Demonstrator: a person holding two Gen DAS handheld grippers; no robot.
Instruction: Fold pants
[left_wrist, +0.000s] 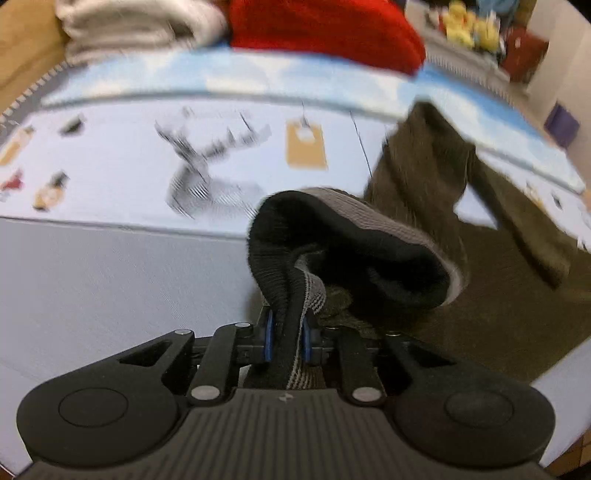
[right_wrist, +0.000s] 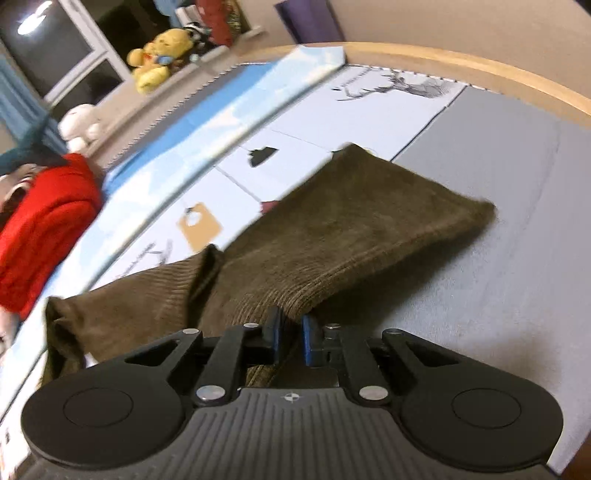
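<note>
Both wrist cams are looking forward along their fingers from close above the mat (left_wrist: 92, 258), sharing the brown pants (left_wrist: 424, 166) (right_wrist: 351, 229) ahead.

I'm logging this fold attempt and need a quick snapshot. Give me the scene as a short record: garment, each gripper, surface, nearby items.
garment: brown corduroy pants, partly lifted
left gripper: shut on the waistband
right gripper: shut on a pants edge
surface: grey and printed mat
nearby: red garment, yellow plush toy
image quality: motion blur
</note>
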